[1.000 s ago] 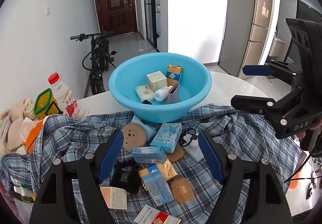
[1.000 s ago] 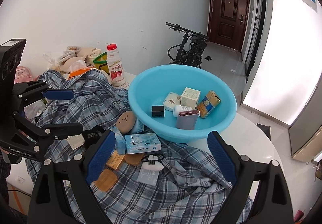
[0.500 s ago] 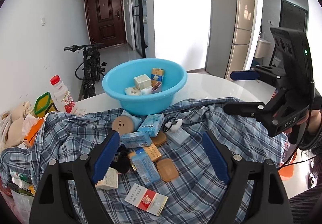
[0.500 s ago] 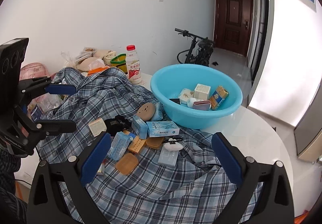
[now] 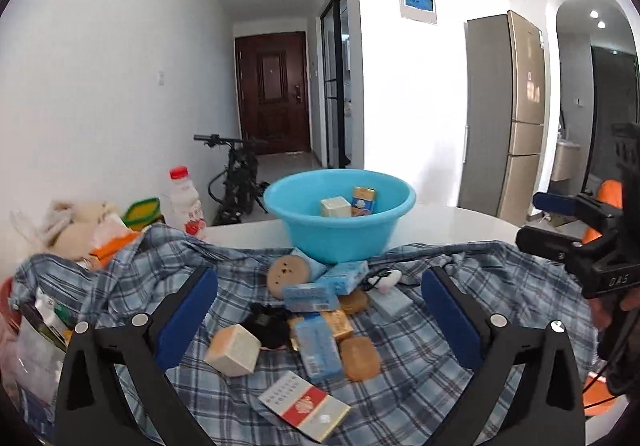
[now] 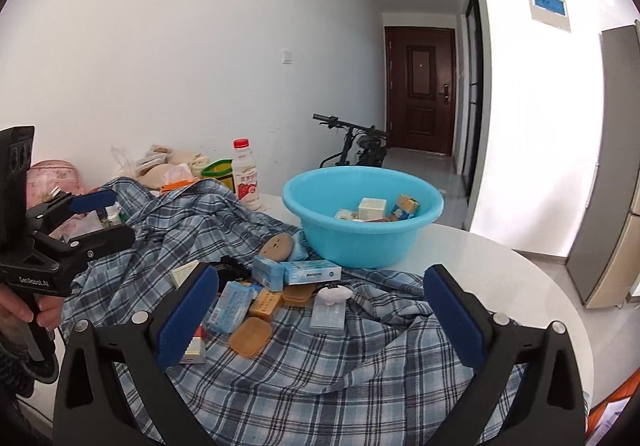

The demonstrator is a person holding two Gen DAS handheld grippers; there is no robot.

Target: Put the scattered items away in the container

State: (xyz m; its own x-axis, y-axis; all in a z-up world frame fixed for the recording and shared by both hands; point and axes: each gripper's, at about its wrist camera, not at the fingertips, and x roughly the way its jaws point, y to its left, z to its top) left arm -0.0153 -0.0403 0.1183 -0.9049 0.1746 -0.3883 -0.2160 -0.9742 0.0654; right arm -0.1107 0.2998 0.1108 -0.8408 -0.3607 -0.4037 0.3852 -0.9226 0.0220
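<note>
Left gripper (image 5: 320, 298) and right gripper (image 6: 320, 296) both spread wide, empty. Blue basin (image 5: 339, 221) far ahead of fingertips, few boxes inside. Scattered items pile (image 5: 316, 310) between left fingers on plaid shirt (image 6: 320, 366).

Risk: loose cloth bunching under fingers — could snag or drag neighbours; flat soap (image 5: 359, 358) may slip.

Versus a second ago: both grippers pulled back and higher — basin smaller, more pile showing.

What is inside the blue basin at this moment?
In the blue basin a cream box and an orange-blue carton show. The near wall hides the bottom, so other items there cannot be made out.
</note>
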